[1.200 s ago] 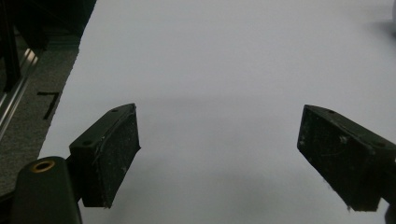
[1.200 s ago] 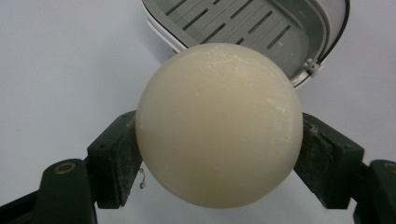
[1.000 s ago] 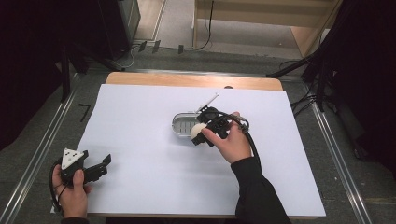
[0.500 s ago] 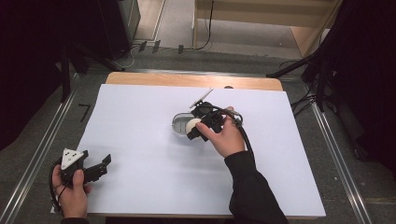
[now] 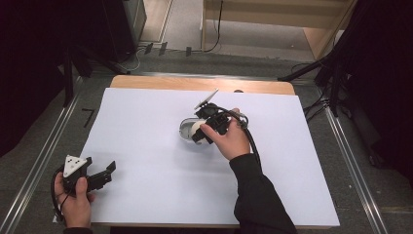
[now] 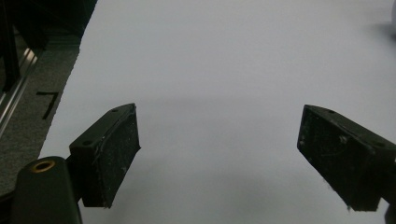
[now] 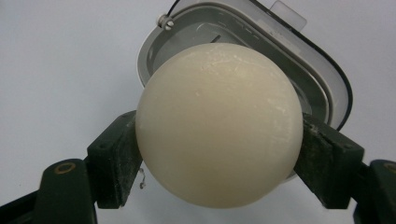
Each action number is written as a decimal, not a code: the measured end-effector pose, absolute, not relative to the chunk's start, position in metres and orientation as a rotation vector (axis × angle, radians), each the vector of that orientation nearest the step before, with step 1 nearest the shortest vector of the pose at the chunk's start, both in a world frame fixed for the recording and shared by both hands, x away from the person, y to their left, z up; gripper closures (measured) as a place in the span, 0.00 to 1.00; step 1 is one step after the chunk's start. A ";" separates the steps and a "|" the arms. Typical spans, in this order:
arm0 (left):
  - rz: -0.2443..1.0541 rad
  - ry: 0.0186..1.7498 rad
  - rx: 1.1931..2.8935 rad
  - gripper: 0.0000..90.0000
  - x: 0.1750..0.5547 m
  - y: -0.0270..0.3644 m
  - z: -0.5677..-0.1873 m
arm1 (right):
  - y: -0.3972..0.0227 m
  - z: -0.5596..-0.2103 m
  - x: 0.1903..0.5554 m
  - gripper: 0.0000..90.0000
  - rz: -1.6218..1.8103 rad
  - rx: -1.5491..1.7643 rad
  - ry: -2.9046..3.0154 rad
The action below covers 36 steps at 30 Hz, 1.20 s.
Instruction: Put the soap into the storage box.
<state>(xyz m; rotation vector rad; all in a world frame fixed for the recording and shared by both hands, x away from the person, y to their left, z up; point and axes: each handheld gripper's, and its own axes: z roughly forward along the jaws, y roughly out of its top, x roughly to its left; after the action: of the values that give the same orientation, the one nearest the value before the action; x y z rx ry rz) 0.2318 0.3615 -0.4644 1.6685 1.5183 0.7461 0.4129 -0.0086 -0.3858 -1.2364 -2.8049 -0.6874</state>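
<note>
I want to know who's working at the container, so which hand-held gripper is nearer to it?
Right. The right hand-held gripper holds a ball just above the container; the left hand-held gripper sits far off, near the table's front-left corner.

My right claw (image 5: 200, 130) hangs over the near edge of the oval metal tin (image 5: 187, 128), its jaws clamped on a cream-white ball (image 5: 196, 126) that sits just above the tin's rim. The tin lies near the middle of the white surface (image 5: 146, 117). My right hand (image 5: 229, 139) grips the claw just right of the tin, and the black cable (image 5: 251, 141) loops from it back along my dark sleeve (image 5: 255, 195). My left claw (image 5: 104, 176) rests well apart from the tin, toward the near left corner of the surface, jaws parted and pointing right, held in my left hand (image 5: 73, 200), with the grey three-cornered plate (image 5: 73, 165) on top.
</note>
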 end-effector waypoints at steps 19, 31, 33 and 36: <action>0.744 1.520 1.666 0.15 0.232 0.362 -0.464 | 0.000 -0.392 0.428 0.26 -0.676 -1.295 -2.791; 0.745 1.520 1.663 0.15 0.232 0.362 -0.465 | -0.003 -0.400 0.434 0.26 -0.658 -1.322 -2.785; 0.744 1.521 1.665 0.15 0.232 0.362 -0.464 | -0.003 -0.401 0.435 0.26 -0.659 -1.333 -2.778; 0.743 1.520 1.664 0.15 0.232 0.362 -0.465 | 0.000 -0.403 0.436 0.26 -0.658 -1.330 -2.771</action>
<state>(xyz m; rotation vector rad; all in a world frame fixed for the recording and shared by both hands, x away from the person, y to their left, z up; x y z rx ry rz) 0.2322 0.3620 -0.4646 1.6638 1.5201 0.7434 0.4356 -0.0002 -0.4034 -1.3296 -2.7711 -0.6579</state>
